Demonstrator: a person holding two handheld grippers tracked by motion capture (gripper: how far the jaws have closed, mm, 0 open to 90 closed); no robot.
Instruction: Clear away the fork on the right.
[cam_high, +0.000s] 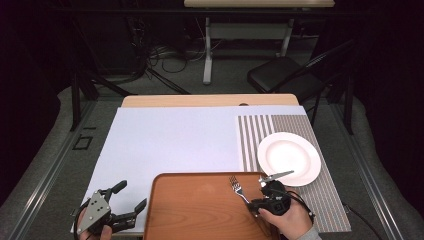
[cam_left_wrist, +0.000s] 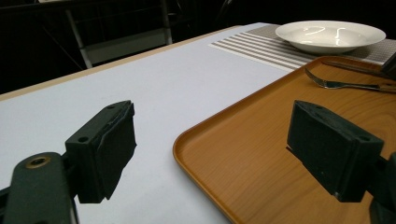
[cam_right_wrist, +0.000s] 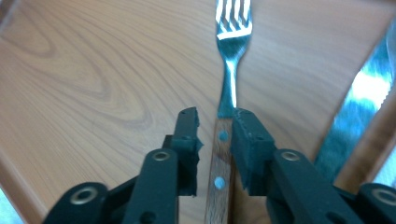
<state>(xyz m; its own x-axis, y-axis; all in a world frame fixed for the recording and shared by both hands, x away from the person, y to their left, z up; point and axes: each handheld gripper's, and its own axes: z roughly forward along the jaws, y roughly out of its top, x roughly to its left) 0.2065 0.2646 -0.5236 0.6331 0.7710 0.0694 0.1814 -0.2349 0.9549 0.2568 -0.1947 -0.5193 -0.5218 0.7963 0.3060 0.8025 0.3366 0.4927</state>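
Observation:
A fork (cam_high: 237, 187) with a wooden handle lies on the brown wooden tray (cam_high: 190, 210), tines pointing away from me. My right gripper (cam_high: 254, 201) straddles the fork's handle (cam_right_wrist: 219, 158). In the right gripper view the jaws (cam_right_wrist: 217, 116) stand narrowly apart: the right pad is against the handle and a thin gap shows at the left pad. A knife (cam_high: 276, 176) lies just right of the fork, its blade (cam_right_wrist: 359, 107) slanting toward the plate. My left gripper (cam_high: 131, 195) hovers wide open off the tray's left edge, its jaws (cam_left_wrist: 212, 135) holding nothing.
A white plate (cam_high: 289, 157) sits on a striped placemat (cam_high: 255, 135) at the right, beyond the tray's far right corner. A pale mat (cam_high: 175, 140) covers most of the table. A black chair (cam_high: 280, 75) stands behind the table.

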